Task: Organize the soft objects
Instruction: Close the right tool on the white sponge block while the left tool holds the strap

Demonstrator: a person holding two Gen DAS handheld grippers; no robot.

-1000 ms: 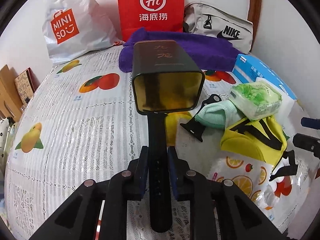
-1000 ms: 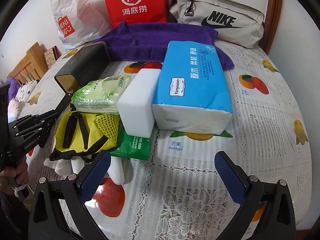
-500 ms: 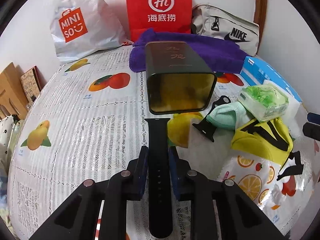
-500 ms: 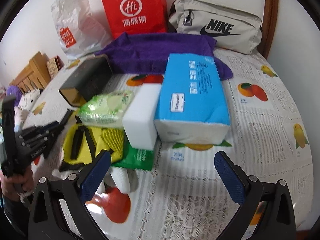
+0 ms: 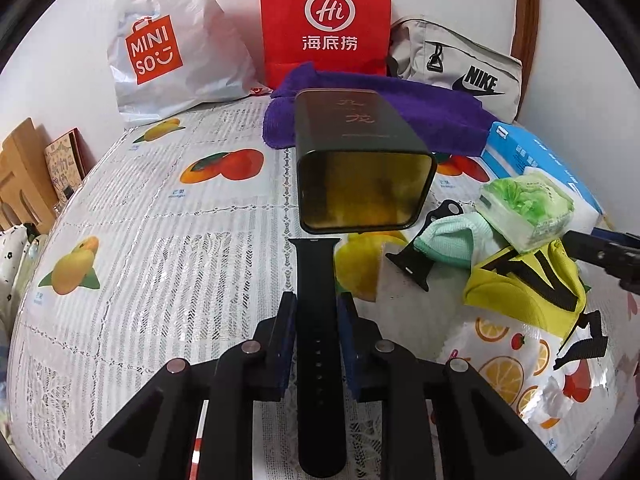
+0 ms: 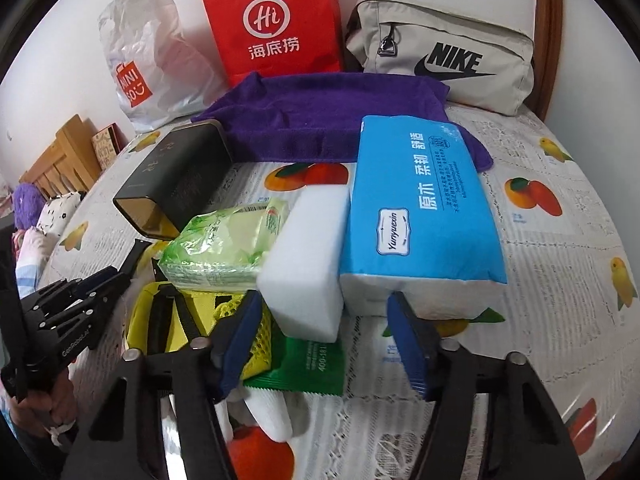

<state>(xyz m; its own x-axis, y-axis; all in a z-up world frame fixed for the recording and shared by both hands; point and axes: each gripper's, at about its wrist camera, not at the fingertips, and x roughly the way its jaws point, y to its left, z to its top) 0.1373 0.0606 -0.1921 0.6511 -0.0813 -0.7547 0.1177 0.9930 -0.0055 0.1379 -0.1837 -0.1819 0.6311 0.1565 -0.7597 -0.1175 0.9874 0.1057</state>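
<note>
In our left claw (image 5: 316,320) we hold a black watch strap (image 5: 318,344), pinched by its edges between the two blue pads, lying flat and pointing forward. Its far end sits just short of the open mouth of a dark rectangular tin (image 5: 362,160), which lies on its side on the fruit-print cloth (image 5: 160,248) with its golden inside facing us.

To the right of the tin lie a second black strap piece (image 5: 416,256) and a pale green cloth (image 5: 452,240), touching each other. Past them are a yellow mesh pouch with black straps (image 5: 524,288) and a green wet-wipe pack (image 5: 528,208) resting on top of it.

Our right claw (image 6: 324,344) stands partly open and holds nothing. Its two blue pads flank the near end of a white sponge block (image 6: 308,272); we cannot tell whether they touch it. The block lies between the wet-wipe pack (image 6: 228,244) on its left and a blue tissue pack (image 6: 420,208) on its right, pressed against both. Under its near end lies a green sachet (image 6: 308,364), and beside that the yellow pouch (image 6: 168,320).

Further back, a purple towel (image 6: 320,120) spreads behind the tin (image 6: 176,180) and the tissue pack. Against the wall stand a white Miniso bag (image 6: 148,60), a red paper bag (image 6: 276,24) and a beige Nike bag (image 6: 448,56).
</note>
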